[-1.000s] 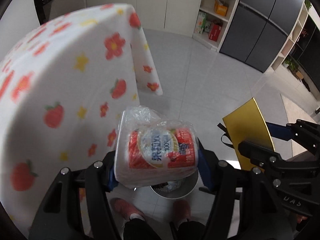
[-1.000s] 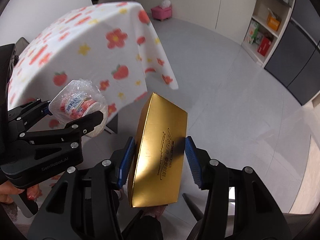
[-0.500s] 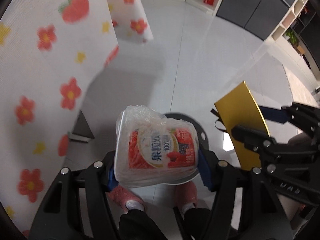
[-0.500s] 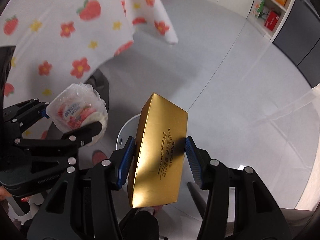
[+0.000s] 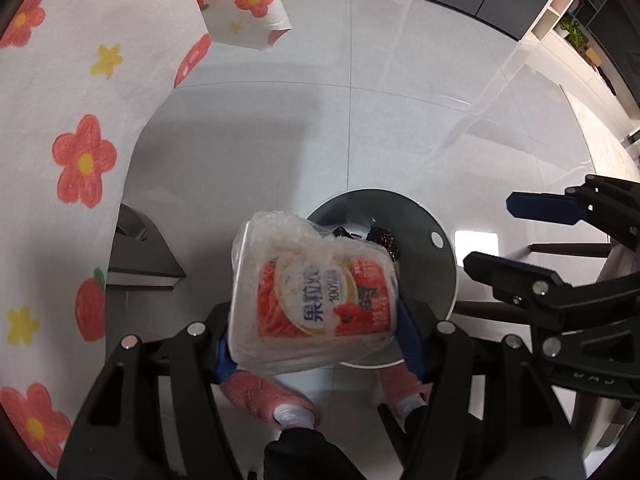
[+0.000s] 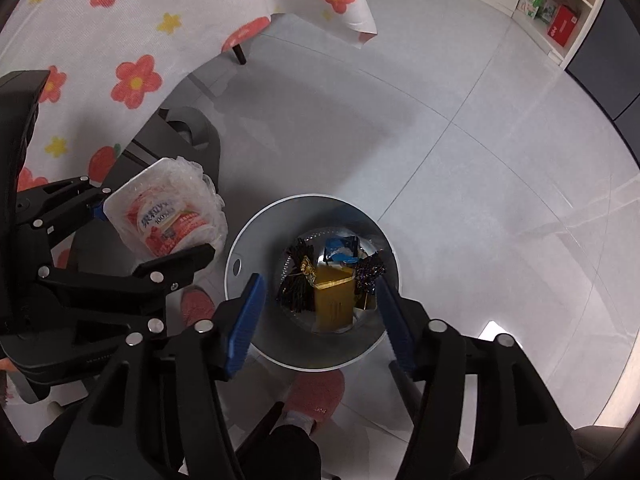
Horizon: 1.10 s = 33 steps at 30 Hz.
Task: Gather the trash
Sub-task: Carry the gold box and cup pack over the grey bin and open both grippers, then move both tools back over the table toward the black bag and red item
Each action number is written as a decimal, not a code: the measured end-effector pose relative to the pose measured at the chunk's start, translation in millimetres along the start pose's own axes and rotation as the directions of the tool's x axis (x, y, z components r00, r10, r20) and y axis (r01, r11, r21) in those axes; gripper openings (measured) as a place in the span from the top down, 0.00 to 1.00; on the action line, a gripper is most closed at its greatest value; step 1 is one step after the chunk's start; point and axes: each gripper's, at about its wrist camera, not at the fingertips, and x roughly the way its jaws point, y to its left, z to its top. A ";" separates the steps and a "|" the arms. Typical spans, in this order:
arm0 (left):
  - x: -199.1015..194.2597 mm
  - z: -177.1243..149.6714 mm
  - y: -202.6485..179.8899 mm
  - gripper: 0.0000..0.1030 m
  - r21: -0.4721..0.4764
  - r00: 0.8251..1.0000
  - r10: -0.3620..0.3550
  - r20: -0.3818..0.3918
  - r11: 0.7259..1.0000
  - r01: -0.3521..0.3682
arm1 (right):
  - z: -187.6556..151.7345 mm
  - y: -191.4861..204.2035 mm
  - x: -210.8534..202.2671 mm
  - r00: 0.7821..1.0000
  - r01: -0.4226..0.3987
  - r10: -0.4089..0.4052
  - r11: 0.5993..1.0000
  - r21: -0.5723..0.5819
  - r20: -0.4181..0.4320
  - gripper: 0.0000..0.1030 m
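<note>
Gold box [image 6: 334,299] lies in bin [image 6: 256,240], below right gripper's [image 6: 316,312] opening jaws.

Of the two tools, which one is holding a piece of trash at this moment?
The left tool: its pads press a red-and-white cup wrapped in plastic. The right tool holds nothing; its jaws are opening over the bin, where the gold box lies.
</note>
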 end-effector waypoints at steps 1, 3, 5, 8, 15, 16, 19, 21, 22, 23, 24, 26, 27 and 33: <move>0.5 -1.5 0.3 0.38 0.003 1.000 -0.003 0.002 1.000 0.003 | -1.0 0.0 -0.7 1.000 0.005 -0.005 1.000 0.003 -0.002 0.45; -2.7 0.1 -1.0 0.38 0.009 1.000 -0.011 0.007 1.000 0.011 | -5.5 0.3 -3.8 1.000 0.017 -0.017 1.000 0.003 -0.006 0.44; -5.2 -2.2 -3.3 0.38 0.014 1.000 -0.019 0.014 1.000 0.019 | -8.1 0.0 -7.7 0.999 0.033 -0.033 0.999 0.000 -0.011 0.44; -7.8 -0.4 -9.6 0.37 0.030 0.999 -0.035 0.018 0.999 0.035 | -12.8 -3.4 -13.3 0.998 0.053 -0.053 0.999 0.010 -0.014 0.44; -17.0 5.8 -29.2 0.22 0.092 0.999 -0.022 0.041 0.996 0.018 | -17.7 -17.4 -29.0 0.996 0.091 -0.091 0.995 0.038 -0.013 0.44; -19.6 6.8 -29.5 0.22 0.096 0.999 -0.020 0.045 0.995 0.015 | -19.6 -17.9 -32.7 0.996 0.094 -0.094 0.995 0.039 -0.011 0.44; -29.2 10.7 -29.5 0.22 0.095 0.999 -0.016 0.048 0.995 0.012 | -19.7 -18.8 -44.1 0.995 0.104 -0.104 0.994 0.036 -0.006 0.44; -41.7 10.2 -27.4 0.22 0.088 0.999 -0.014 0.052 0.996 0.009 | -19.7 -18.7 -55.3 0.994 0.107 -0.107 0.994 0.031 0.000 0.44; -47.5 10.2 -26.4 0.22 0.085 0.999 -0.010 0.053 0.996 0.006 | -18.7 -17.0 -63.4 0.994 0.108 -0.108 0.994 0.027 0.006 0.44; -53.6 10.2 -24.4 0.22 0.082 0.998 -0.005 0.056 0.997 0.000 | -16.2 -18.1 -69.5 0.994 0.107 -0.107 0.994 0.022 0.011 0.44; -61.8 10.2 -24.2 0.22 0.076 0.998 0.000 0.062 0.997 -0.005 | -14.3 -15.4 -78.9 0.994 0.106 -0.106 0.994 0.014 0.020 0.44; -81.0 9.5 -19.2 0.22 0.055 0.997 0.011 0.076 0.998 -0.015 | -9.8 -10.0 -95.2 0.994 0.100 -0.100 0.995 -0.004 0.036 0.44; -90.9 9.5 -18.2 0.22 0.041 0.996 0.018 0.083 0.999 -0.021 | -6.2 -5.3 -106.5 0.994 0.096 -0.095 0.995 -0.017 0.047 0.44; -166.2 5.1 1.2 0.22 -0.077 0.988 0.094 0.123 0.993 -0.084 | 26.5 32.6 -170.3 0.990 0.051 -0.034 0.991 -0.124 0.134 0.44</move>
